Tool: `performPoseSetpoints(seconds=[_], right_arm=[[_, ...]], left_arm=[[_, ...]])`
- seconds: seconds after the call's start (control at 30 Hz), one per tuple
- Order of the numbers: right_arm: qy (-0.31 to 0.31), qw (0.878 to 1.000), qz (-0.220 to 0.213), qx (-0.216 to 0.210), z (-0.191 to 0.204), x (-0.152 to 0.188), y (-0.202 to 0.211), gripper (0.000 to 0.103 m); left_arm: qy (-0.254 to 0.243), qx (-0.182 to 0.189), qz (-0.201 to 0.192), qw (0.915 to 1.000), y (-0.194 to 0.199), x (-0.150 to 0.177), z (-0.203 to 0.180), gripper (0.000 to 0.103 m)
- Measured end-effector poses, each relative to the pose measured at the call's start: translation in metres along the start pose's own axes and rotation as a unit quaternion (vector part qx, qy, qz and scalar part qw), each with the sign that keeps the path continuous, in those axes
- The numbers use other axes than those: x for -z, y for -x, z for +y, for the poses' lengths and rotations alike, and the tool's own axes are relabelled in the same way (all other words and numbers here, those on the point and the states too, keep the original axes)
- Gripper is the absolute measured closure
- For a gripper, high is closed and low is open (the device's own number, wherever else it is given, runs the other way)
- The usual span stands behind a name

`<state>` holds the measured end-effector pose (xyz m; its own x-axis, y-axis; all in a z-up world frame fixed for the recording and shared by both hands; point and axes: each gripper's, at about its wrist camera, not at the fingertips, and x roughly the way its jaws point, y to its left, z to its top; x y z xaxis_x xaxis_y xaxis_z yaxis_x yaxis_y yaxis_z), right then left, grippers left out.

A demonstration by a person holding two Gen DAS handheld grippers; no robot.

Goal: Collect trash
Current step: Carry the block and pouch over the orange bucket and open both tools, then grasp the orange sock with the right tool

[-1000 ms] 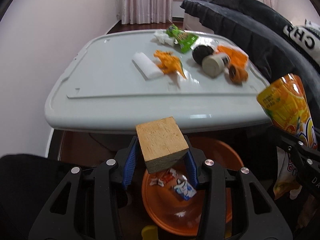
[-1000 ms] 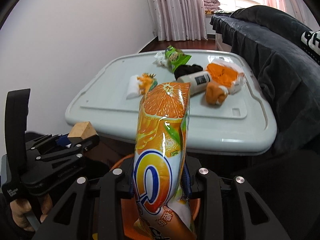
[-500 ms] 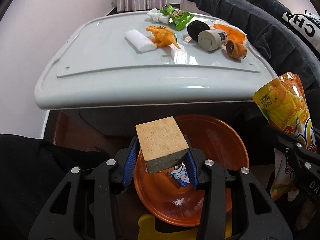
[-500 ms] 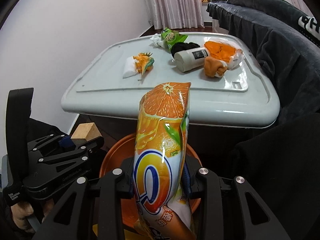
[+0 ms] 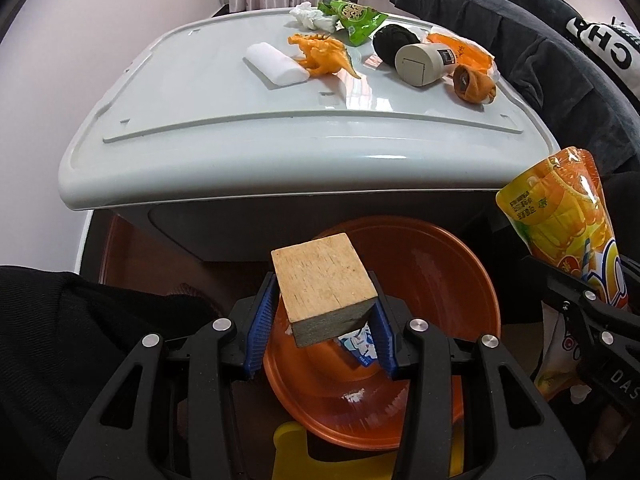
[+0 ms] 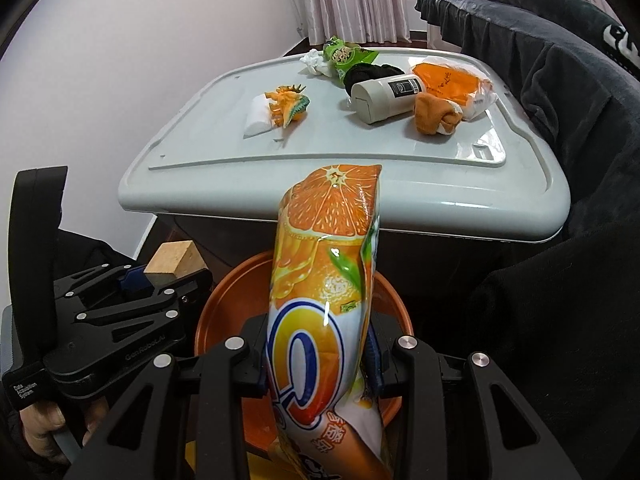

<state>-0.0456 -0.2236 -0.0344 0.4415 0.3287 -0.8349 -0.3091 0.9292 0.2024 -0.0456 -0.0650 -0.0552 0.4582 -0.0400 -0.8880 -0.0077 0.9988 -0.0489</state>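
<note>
My left gripper (image 5: 320, 332) is shut on a wooden block (image 5: 324, 286) and holds it over an orange basin (image 5: 440, 280) on the floor in front of the grey table (image 5: 240, 128). A small blue-and-white wrapper (image 5: 356, 350) lies in the basin. My right gripper (image 6: 320, 352) is shut on an orange juice pouch (image 6: 324, 280) above the same basin (image 6: 236, 292). The pouch also shows at the right of the left wrist view (image 5: 560, 220). The left gripper with its block shows in the right wrist view (image 6: 172, 268).
On the table lie a white pad (image 5: 276, 66), an orange toy dinosaur (image 5: 324, 54), a green snack bag (image 5: 356, 18), crumpled tissue (image 5: 310, 18), a black bundle (image 5: 390, 38), a white bottle (image 5: 424, 62), an orange sock (image 5: 474, 86) and an orange bag (image 6: 448, 80). A dark sofa (image 6: 560, 80) stands at the right.
Both grippers have dropped lower and tilted down over the basin, still holding the block and the pouch. The basin shows more fully beneath them.
</note>
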Motion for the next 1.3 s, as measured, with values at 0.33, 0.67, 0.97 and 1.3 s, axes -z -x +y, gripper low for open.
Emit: performPoseSetpoints(seconds=[0.33,0.67,0.97,1.3], right_arm=[[-0.027,1.000,-0.014,0.006,-0.011,-0.002,0.007,0.054],[-0.050,0.998,-0.035,0.026,-0.033,-0.029,0.006,0.054],[-0.076,0.995,-0.050,0.045,-0.058,-0.083,-0.011,0.054],[-0.108,0.990,-0.051,0.077,-0.086,-0.143,-0.041,0.051]], left_arm=[[0.002,-0.013,-0.009,0.9999,0.005,0.000,0.001,0.038],[0.015,0.000,-0.015,0.9998,0.006,-0.006,0.007,0.038],[0.018,0.000,-0.051,0.9986,0.009,-0.025,0.014,0.032],[0.041,0.019,-0.064,0.9970,0.001,-0.051,0.015,0.029]])
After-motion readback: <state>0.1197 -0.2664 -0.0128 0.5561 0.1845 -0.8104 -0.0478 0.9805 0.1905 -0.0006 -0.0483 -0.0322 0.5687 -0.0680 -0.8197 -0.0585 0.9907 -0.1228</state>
